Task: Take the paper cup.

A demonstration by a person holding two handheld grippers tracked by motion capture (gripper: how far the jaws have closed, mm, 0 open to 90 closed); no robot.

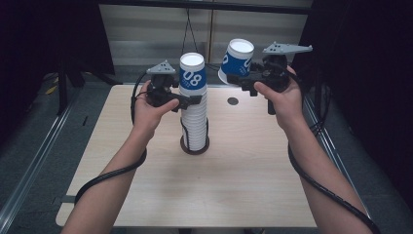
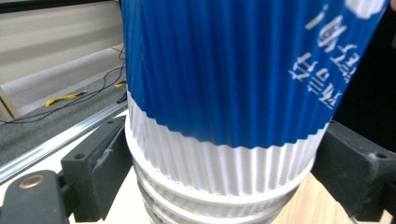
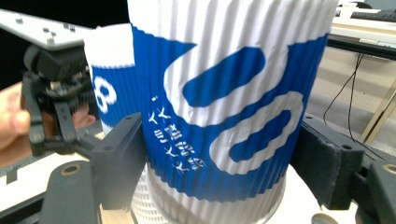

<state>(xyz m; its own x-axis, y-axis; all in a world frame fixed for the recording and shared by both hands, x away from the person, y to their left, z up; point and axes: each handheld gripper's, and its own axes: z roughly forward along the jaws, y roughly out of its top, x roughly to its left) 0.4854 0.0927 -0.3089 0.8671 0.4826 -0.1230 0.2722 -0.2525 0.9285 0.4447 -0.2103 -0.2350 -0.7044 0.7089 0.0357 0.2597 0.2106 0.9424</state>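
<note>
Right tongs [image 1: 242, 79] clamp a tilted blue-and-white cup [image 1: 236, 61] up and right of the cup stack [image 1: 194, 117] on the desk [image 1: 243, 185], while left tongs [image 1: 194, 100] clasp the stack's upper part.

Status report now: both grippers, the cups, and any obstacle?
Left gripper shut on the cup stack. Right gripper shut on a single cup, upside down, tilted, clear of the stack. No obstacle seen.
</note>
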